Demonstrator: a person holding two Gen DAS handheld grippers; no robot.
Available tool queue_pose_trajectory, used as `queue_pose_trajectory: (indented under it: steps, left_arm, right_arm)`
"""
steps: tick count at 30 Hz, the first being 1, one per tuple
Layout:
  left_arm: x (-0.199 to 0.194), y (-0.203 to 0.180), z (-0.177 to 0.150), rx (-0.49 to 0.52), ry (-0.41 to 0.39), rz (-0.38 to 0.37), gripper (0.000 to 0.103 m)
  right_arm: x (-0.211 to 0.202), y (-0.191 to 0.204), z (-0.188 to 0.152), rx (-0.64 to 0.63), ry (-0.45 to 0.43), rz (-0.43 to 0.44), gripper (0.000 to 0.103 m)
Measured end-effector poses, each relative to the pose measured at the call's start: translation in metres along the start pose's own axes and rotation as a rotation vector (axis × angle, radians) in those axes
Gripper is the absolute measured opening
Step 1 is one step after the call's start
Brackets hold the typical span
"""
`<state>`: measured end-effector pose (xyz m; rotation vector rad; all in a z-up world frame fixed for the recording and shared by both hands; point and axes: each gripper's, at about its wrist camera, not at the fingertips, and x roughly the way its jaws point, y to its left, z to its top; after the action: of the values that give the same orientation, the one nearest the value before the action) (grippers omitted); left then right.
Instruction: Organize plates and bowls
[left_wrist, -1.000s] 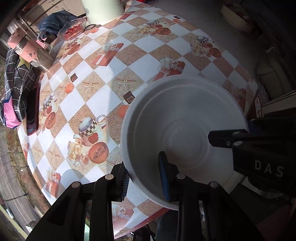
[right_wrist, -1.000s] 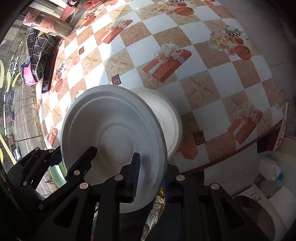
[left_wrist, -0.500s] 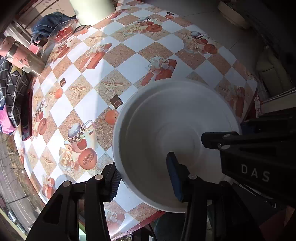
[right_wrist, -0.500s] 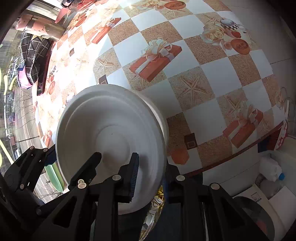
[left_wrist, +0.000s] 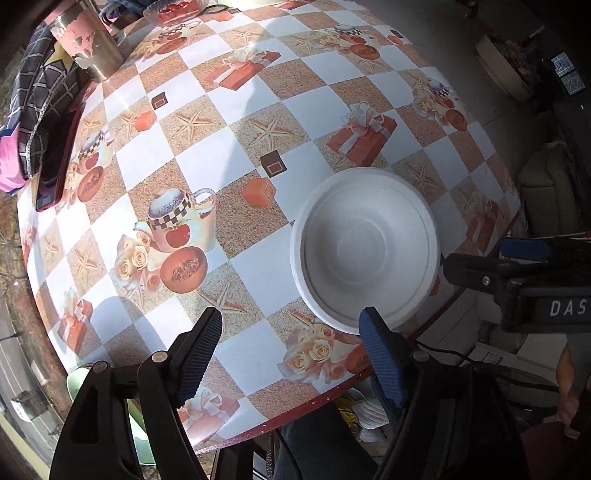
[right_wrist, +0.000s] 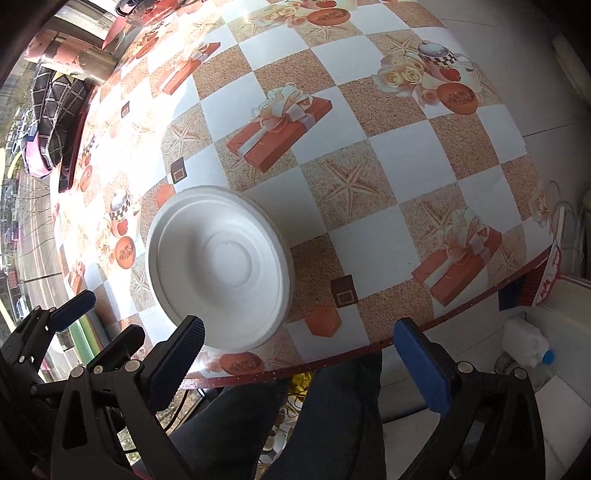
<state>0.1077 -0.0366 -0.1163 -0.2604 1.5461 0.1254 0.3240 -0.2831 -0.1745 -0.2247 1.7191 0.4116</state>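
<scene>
A white foam plate (right_wrist: 218, 266) lies stacked on a white foam bowl near the table's front edge; only the bowl's rim edge shows under it. The same stack shows in the left wrist view (left_wrist: 365, 251). My left gripper (left_wrist: 291, 354) is open and empty, drawn back above the table's front edge, left of the stack. My right gripper (right_wrist: 306, 350) is open and empty, drawn back over the front edge, right of the stack.
The round table (left_wrist: 207, 155) has a checked cloth with printed gifts and teapots. At its far left stand a metal cup (left_wrist: 88, 48), a checked bag (left_wrist: 40, 110), a dark red phone (left_wrist: 55, 155) and a glass dish (left_wrist: 173, 9). A white bottle (right_wrist: 524, 343) stands on the floor.
Both grippers were shut on the dishes, the left on the bowl and the right on the plate. Both have opened, let go and drawn back; the stack now rests on the table.
</scene>
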Motion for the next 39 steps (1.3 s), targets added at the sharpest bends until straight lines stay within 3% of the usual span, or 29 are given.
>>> queue_pose_trajectory:
  steps: [6,16,39]
  left_arm:
    - [0.0,0.015,0.001,-0.08,0.011,0.014,0.08]
    - [-0.001,0.013,0.003,-0.083,0.011,0.025,0.08]
    - [0.009,-0.002,0.02,-0.044,0.036,0.021,0.08]
  right_arm:
    - [0.012,-0.002,-0.001,0.009,0.051,-0.017,0.103]
    - [0.011,0.007,0.013,-0.036,0.061,-0.032,0.103]
    - [0.021,-0.009,0.024,-0.01,0.097,-0.025,0.103]
